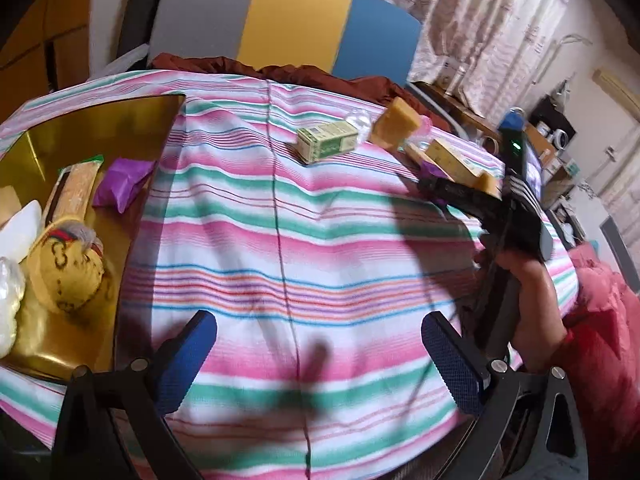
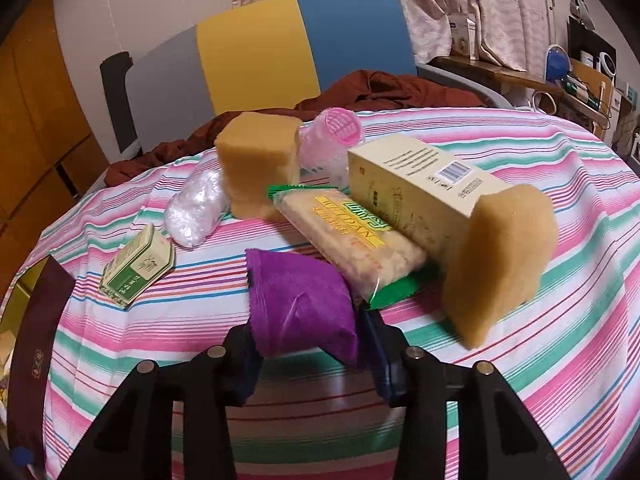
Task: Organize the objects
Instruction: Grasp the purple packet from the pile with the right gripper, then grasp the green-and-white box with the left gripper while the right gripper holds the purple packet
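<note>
My right gripper (image 2: 308,344) is shut on a purple packet (image 2: 302,300), held just above the striped cloth. Behind it lie a cracker pack (image 2: 352,236), a cream box (image 2: 424,188), two yellow sponges (image 2: 500,264) (image 2: 258,160), a green tin (image 2: 138,266), a clear plastic bag (image 2: 196,208) and a pink roller (image 2: 336,132). My left gripper (image 1: 320,354) is open and empty over the cloth. At its left a gold tray (image 1: 80,136) holds another purple packet (image 1: 122,184), a cracker pack (image 1: 76,192) and a yellow cap (image 1: 68,272).
The striped cloth (image 1: 304,240) covers a round table. A chair with grey, yellow and blue panels (image 1: 288,16) stands behind it with brown cloth on its seat. The right hand and its gripper (image 1: 452,192) show at the right of the left wrist view.
</note>
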